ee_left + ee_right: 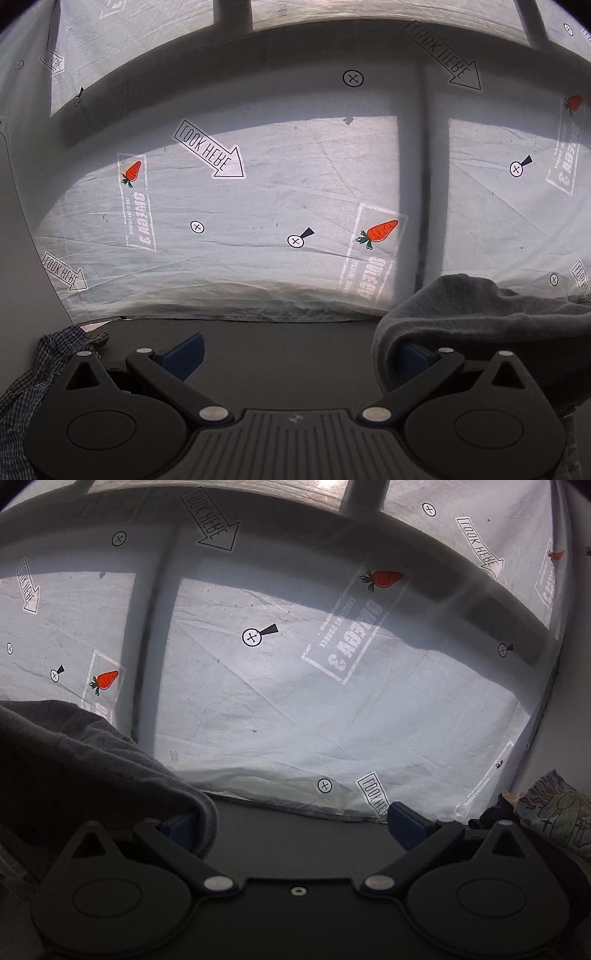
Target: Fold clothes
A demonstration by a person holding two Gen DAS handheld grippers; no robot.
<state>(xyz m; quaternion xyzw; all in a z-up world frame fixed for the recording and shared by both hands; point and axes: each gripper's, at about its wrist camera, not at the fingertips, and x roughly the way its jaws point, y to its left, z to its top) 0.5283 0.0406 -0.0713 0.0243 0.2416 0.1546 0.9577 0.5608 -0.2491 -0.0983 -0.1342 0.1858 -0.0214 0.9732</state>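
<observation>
My left gripper (299,356) is wide open and holds nothing. My right gripper (295,825) is wide open too, and empty. The grey cloth (480,325) sits between them. In the left view it lies to the right and drapes over that gripper's right fingertip (415,356). In the right view the same grey cloth (92,760) lies to the left and hangs over the left fingertip (181,829). So both grippers touch it, one at each end. I think it stretches from side to side between my two hands. It rests at the near edge of the bench (277,350), in front of the printed sheet (295,192). Next I would close each gripper on its own end.
</observation>
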